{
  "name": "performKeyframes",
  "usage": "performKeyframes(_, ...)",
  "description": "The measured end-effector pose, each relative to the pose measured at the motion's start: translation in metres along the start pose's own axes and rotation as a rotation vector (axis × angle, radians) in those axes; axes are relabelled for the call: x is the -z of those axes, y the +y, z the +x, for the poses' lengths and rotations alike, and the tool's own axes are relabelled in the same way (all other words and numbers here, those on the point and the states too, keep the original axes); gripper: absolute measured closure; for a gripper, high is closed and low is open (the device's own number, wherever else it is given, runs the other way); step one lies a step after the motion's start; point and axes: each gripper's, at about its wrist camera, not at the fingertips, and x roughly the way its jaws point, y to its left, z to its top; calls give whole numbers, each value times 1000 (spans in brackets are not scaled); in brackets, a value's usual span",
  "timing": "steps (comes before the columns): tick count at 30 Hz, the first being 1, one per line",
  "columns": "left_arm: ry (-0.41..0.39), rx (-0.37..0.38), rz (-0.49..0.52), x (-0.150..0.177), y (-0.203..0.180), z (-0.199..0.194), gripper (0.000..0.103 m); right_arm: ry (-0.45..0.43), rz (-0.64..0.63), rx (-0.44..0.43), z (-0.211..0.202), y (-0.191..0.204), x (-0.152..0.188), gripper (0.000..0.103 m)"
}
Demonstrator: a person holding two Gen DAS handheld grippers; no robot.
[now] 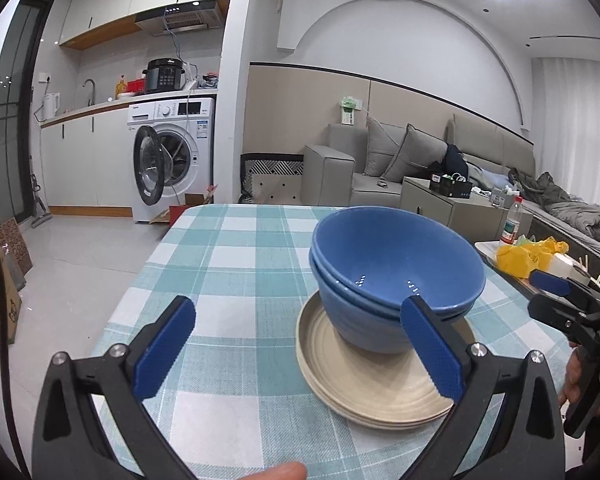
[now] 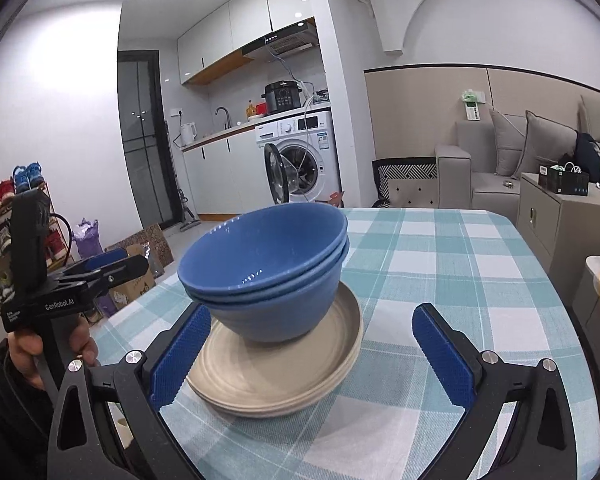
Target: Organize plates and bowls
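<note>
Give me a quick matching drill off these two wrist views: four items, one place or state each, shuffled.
Items:
1. stacked blue ceramic bowls
2. stack of beige ridged plates
3. left gripper
4. white front-loading washing machine

States:
A. door swung open
B. lying straight on the teal checked tablecloth
C. jaws open, nothing between the pads
D. nested, sitting on the plates

Pairs: 1-D, 2-B, 3-C, 4-A
</note>
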Motion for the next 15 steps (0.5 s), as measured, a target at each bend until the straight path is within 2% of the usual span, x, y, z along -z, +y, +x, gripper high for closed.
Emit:
performKeyframes(10,17,-28,55,23,-4,-3,0,-25,6,-15,-21,-6,24,0)
performKeyframes(15,8,-46,51,27,-2,-5,0,-32,25,-23,-25,-10,33,0)
